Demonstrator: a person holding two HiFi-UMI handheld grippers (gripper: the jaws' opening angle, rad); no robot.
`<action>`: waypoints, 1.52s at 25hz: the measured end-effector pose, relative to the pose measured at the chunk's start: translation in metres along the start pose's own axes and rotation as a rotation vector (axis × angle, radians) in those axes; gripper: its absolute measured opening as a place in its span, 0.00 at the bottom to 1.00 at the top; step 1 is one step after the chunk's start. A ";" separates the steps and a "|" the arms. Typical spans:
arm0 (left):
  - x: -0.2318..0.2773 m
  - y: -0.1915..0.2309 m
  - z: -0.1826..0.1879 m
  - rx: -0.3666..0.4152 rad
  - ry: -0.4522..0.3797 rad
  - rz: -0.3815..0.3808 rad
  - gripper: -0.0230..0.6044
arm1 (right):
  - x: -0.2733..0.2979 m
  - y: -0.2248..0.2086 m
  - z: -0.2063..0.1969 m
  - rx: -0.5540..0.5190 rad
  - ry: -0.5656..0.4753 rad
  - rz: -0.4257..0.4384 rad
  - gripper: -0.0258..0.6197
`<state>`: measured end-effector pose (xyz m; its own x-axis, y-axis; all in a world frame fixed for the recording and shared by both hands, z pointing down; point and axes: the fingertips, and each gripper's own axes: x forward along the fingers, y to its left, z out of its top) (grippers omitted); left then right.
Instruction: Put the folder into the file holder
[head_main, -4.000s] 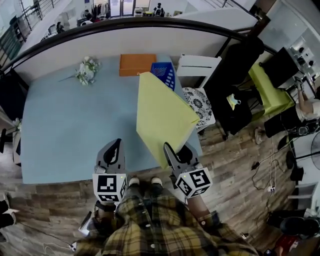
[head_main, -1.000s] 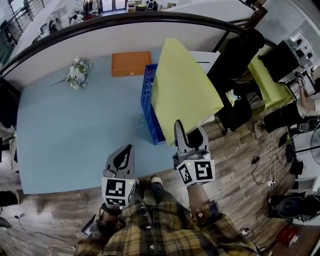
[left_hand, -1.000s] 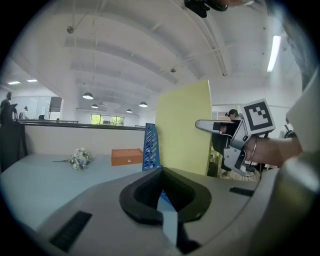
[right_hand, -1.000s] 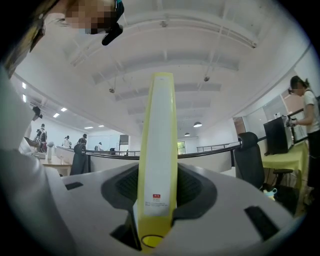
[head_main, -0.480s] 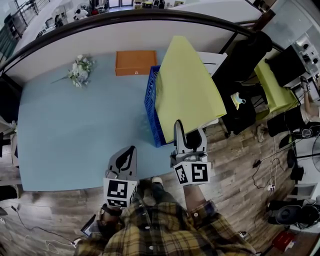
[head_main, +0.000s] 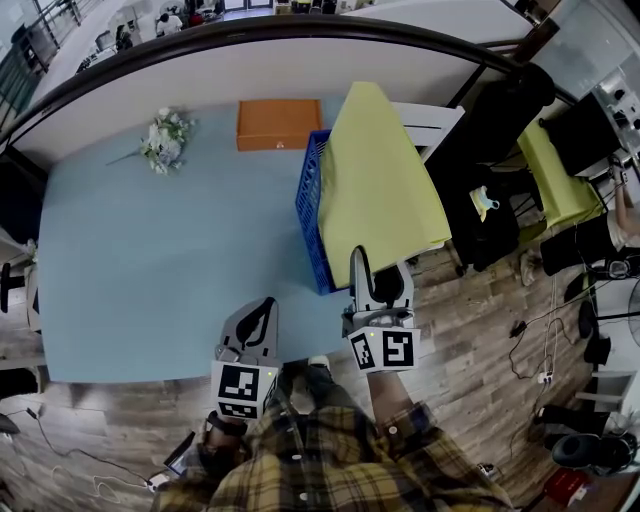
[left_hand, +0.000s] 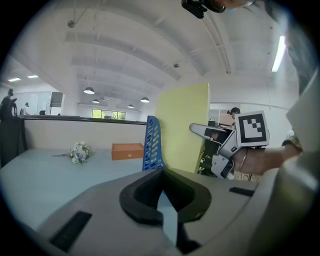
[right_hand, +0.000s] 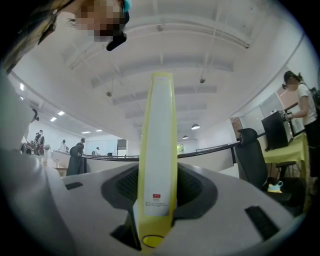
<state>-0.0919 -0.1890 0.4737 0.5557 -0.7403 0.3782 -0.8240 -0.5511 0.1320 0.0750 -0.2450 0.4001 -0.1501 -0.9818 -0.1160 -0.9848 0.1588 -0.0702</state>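
The yellow folder (head_main: 380, 190) stands upright on its edge, my right gripper (head_main: 360, 262) shut on its near lower corner. It hangs over the right side of the blue file holder (head_main: 310, 215), which stands on the light blue table (head_main: 150, 260), and hides much of it. In the right gripper view the folder's spine (right_hand: 159, 125) rises between the jaws. The left gripper view shows the folder (left_hand: 182, 130) just right of the file holder (left_hand: 152, 145). My left gripper (head_main: 257, 312) hovers over the table's near edge, shut and empty.
An orange box (head_main: 273, 125) and a bunch of flowers (head_main: 165, 140) lie at the table's far side. A white chair (head_main: 432, 120) and a black office chair (head_main: 490, 120) stand right of the table. Wooden floor (head_main: 480, 330) lies at the right.
The folder went from slanting over the table to upright at the file holder, and has sunk a little with my right gripper. My left gripper has stayed put.
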 end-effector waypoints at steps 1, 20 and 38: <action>0.000 0.001 -0.002 -0.002 0.007 -0.001 0.02 | 0.000 0.001 -0.003 -0.001 0.006 0.000 0.31; -0.003 0.017 -0.011 -0.026 0.002 0.017 0.02 | -0.005 0.008 -0.068 -0.038 0.192 -0.002 0.31; -0.011 0.017 -0.014 -0.035 -0.003 0.030 0.02 | -0.007 0.020 -0.106 -0.108 0.325 0.036 0.31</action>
<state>-0.1139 -0.1846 0.4842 0.5312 -0.7574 0.3797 -0.8435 -0.5150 0.1525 0.0475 -0.2463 0.5046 -0.1875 -0.9602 0.2069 -0.9794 0.1990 0.0356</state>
